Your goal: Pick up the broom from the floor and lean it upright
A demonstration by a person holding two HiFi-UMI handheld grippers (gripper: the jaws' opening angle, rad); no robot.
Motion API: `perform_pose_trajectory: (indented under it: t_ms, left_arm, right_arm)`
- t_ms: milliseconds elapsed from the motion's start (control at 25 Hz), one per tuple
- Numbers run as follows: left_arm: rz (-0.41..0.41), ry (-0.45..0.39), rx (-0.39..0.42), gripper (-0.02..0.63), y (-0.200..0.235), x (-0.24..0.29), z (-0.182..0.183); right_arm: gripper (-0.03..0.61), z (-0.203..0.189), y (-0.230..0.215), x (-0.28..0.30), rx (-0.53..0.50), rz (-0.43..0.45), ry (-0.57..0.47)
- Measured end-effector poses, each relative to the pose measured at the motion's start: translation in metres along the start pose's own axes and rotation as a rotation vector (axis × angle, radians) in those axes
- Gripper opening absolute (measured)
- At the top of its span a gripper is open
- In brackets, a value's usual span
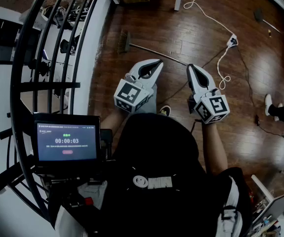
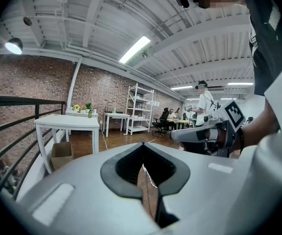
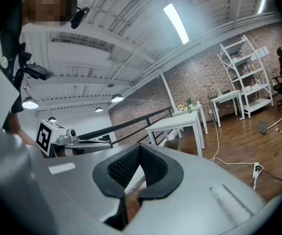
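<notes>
Dark wooden floor [image 1: 201, 28] fills the head view, and the broom [image 1: 146, 50] lies flat on it, not yet picked up. Its brush head [image 1: 124, 41] is at the left and the thin handle slants down to the right.

Left of the broom's brush head, the black railing [image 1: 30, 58] curves down the frame. Below the broom, nearest the camera, is the person's black top [image 1: 156, 181], with both forearms reaching forward toward the handle. A lit screen [image 1: 67, 141] sits low and well left of the broom.

Now the tools. The left gripper [image 1: 156, 63] is held just short of the handle's middle, nearly level, nose dipped a touch and angled right. Its marker cube [image 1: 132, 97] faces up. Its own view shows the tongs pressed together with nothing between them.

The right gripper [image 1: 191, 67] noses in beside the handle's right end, also close to level and angled slightly left. Its tongs are pressed together and empty too. Neither tool touches the broom.

Right of the broom's handle end, a white power strip [image 1: 232, 40] lies on its looping cable.
</notes>
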State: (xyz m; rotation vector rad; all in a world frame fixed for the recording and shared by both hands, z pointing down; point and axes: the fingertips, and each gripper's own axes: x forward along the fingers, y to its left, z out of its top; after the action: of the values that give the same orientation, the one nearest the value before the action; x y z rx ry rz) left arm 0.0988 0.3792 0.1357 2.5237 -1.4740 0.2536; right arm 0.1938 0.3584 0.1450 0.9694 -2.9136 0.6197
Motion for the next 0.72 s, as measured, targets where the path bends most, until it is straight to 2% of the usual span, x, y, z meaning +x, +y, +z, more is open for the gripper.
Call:
perform_pose_trajectory:
  t_ms: [120,280,400,600,720]
  left_arm:
    - [-0.027,0.022,0.005,0.018,0.022,0.021,-0.005]
    - [-0.088,0.075,0.004,0.019,0.091,0.069,-0.033]
    - [-0.131,0.106,-0.002,0.02,0.132,0.098,-0.039]
    - [-0.202,0.172,0.015,0.088,0.188,0.137,-0.055]
    - [-0.285,0.235,0.025,0.145,0.214,0.166,-0.08]
  right_arm:
    - [0.005,0.001,-0.017,0.022,0.021,-0.016,0.026]
    - [0.005,-0.011,-0.055,0.093,0.054,-0.051,0.096]
    - [0.005,-0.013,-0.078,0.131,0.095,-0.073,0.142]
    - [0.005,-0.007,-0.104,0.178,0.11,-0.114,0.185]
    - [0.005,-0.015,-0.123,0.214,0.132,-0.14,0.197]
